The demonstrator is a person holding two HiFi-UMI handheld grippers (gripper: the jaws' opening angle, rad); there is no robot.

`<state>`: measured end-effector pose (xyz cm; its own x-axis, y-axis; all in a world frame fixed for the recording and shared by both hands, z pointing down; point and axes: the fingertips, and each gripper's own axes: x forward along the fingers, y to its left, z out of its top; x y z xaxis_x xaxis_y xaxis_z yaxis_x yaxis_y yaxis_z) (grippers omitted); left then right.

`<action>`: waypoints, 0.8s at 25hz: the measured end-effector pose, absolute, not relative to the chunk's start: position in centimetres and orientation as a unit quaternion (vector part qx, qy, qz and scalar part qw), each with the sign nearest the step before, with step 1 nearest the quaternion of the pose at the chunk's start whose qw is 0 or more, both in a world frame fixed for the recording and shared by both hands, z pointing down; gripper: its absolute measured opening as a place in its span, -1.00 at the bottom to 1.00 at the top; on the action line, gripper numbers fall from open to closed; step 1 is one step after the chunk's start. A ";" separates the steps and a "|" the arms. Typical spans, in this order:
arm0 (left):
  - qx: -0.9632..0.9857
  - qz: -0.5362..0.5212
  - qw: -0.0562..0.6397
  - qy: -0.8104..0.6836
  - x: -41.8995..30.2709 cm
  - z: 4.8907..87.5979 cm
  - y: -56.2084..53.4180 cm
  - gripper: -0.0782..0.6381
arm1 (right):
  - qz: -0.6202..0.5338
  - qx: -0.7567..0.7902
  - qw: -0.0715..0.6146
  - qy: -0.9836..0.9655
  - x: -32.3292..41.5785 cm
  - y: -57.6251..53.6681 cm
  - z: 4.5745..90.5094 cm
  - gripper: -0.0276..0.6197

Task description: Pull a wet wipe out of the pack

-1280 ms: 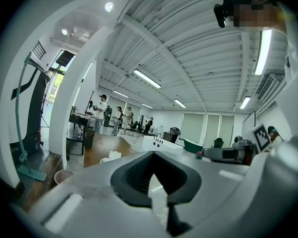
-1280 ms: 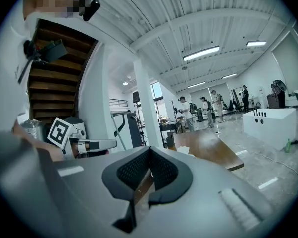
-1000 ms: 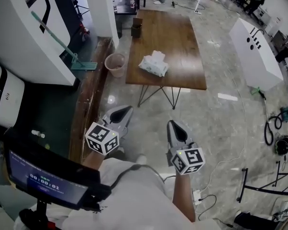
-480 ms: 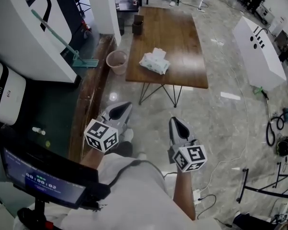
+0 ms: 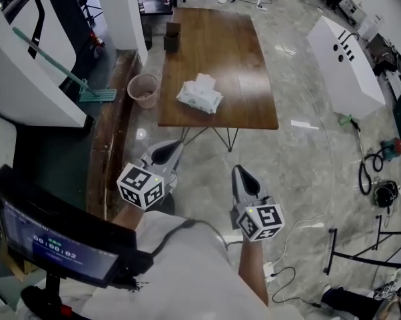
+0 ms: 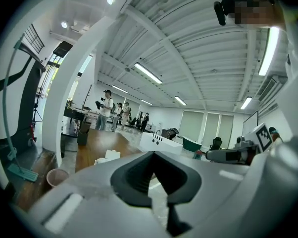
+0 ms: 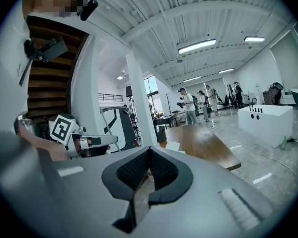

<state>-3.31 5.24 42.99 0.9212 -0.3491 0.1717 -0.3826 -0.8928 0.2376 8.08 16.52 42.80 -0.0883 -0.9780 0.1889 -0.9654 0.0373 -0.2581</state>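
The wet wipe pack [image 5: 199,97], white with a wipe sticking up from its top, lies near the front left of a wooden table [image 5: 234,59]. My left gripper [image 5: 166,152] and right gripper [image 5: 243,176] hang over the floor, well short of the table. Both are shut with nothing between the jaws. The left gripper view has the left gripper [image 6: 153,153] in front and the pack [image 6: 107,155] small and far on the table [image 6: 95,140]. Beyond the right gripper [image 7: 149,149], the right gripper view shows the pack [image 7: 173,146] and table [image 7: 208,148].
A pink bin [image 5: 143,89] stands on the floor at the table's left. A dark box [image 5: 172,41] sits on the table's far left corner. A white cabinet [image 5: 344,59] is at the right, cables [image 5: 374,179] lie on the floor, and a screen [image 5: 50,242] is at lower left.
The head view has shifted, so the table and pack sit a little lower and further left in it. Both grippers keep their places and stay shut.
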 end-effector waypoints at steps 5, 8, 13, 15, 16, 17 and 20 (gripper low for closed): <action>0.976 0.057 0.126 -0.169 -1.4 41.5 -1.2 -0.77 | -0.153 -0.671 0.010 0.725 8.4 10.1 41.5 -0.89; 0.977 0.061 0.127 -0.159 -0.4 41.5 -4.8 -0.77 | -0.152 -0.663 0.004 0.733 8.1 6.2 40.8 -0.89; 0.980 0.068 0.136 -0.129 1.2 41.7 -8.9 -0.77 | -0.161 -0.663 -0.009 0.731 8.2 1.1 41.0 -0.89; 0.982 0.072 0.134 -0.115 1.8 41.7 -10.3 -0.77 | -0.164 -0.667 -0.014 0.726 8.5 -0.5 41.1 -0.89; 0.982 0.074 0.133 -0.110 2.1 41.8 -11.1 -0.77 | -0.167 -0.670 -0.016 0.723 8.8 -1.3 41.2 -0.89; 0.983 0.075 0.134 -0.105 2.3 41.9 -12.0 -0.77 | -0.170 -0.673 -0.018 0.719 9.0 -2.0 41.3 -0.89; 0.983 0.077 0.137 -0.095 2.9 42.1 -14.8 -0.77 | -0.176 -0.682 -0.019 0.710 9.6 -4.3 41.4 -0.89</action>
<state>2.85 -14.79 42.08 0.9702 -0.1655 0.1768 -0.2075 -0.9445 0.2548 9.56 -4.30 41.44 -0.0691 -0.9613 0.2667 -0.9746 0.0080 -0.2237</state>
